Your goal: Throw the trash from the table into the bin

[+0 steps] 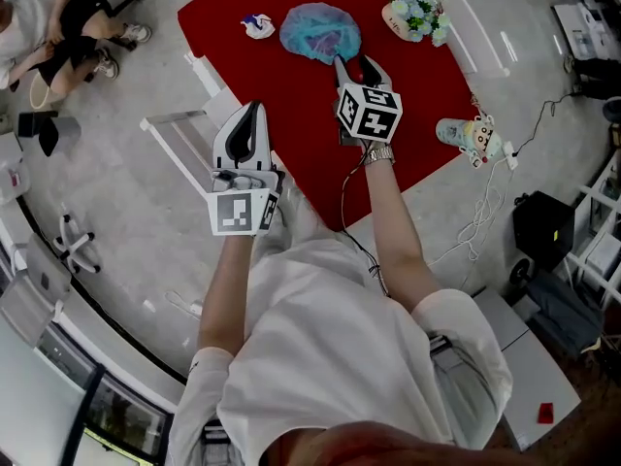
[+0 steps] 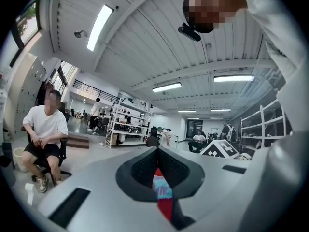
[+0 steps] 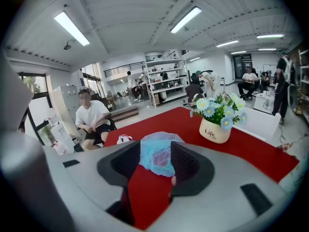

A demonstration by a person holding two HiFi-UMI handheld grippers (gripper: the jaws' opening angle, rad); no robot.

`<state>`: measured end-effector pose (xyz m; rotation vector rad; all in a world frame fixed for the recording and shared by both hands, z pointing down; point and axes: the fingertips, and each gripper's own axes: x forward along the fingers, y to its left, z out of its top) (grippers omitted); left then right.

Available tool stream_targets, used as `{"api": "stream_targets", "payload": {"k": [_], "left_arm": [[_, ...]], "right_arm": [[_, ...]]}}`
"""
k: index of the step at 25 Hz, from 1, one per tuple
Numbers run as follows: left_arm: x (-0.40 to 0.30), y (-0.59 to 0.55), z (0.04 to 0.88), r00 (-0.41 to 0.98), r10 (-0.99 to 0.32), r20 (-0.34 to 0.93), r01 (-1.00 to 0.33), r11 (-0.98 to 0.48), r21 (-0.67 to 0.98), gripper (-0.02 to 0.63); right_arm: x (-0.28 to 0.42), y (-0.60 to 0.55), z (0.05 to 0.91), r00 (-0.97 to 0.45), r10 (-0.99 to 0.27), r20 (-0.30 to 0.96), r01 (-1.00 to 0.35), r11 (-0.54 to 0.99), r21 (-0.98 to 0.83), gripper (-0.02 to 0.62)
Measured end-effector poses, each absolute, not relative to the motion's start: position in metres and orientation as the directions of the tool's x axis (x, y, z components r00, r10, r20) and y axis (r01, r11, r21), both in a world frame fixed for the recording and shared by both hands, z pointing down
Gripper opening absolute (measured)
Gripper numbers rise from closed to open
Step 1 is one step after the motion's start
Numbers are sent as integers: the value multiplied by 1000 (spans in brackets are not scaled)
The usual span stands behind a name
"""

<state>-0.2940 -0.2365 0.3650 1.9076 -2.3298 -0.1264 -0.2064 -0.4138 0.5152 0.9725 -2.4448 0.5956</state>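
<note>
Nearest to us, the left gripper (image 1: 250, 124) hangs at the edge of the red table (image 1: 291, 134). Its jaws are drawn together to a thin slit and there is nothing between them. We judge it idle for now.

A little further out, the right gripper (image 1: 357, 66) reaches over the cloth with its jaws standing well apart and gripping nothing. The right gripper view shows a crumpled blue net cap (image 1: 320, 32) framed in the gap, just past the tips. The pads do not press on it, so the cap lies loose on the table.

Beyond the cap and to its left sits a small white crumpled wad (image 1: 257, 26), untouched, which we take for a 2nd piece of trash. At the far right corner stands a flower pot (image 1: 412, 13), which is probably not rubbish.

By our reading, the task is barely begun. Both pieces of trash lie on the table, neither is held, and the first pick is only lined up. We see no bin in any view, so we cannot say where the carry will end. What is left is closing on the cap, dropping it in the bin, then doing the same with the wad.
</note>
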Motion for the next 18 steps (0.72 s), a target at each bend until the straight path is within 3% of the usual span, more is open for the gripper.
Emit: {"api": "stream_targets", "payload": {"k": [13, 14, 16, 18], "left_arm": [[-310, -277, 397, -212, -973, 95, -962, 225, 153, 5], [-312, -277, 400, -216, -971, 99, -961, 229, 155, 5], [-314, -274, 402, -222, -970, 102, -959, 236, 159, 5], [-314, -270, 403, -223, -970, 100, -958, 237, 160, 5]], "right_arm": [[-223, -447, 604, -595, -451, 665, -728, 653, -209, 235], [-223, -448, 605, -589, -455, 668, -729, 655, -197, 213], [-222, -449, 601, -580, -481, 657, -738, 652, -173, 39], [-222, -448, 592, -584, -502, 638, -742, 649, -169, 8]]}}
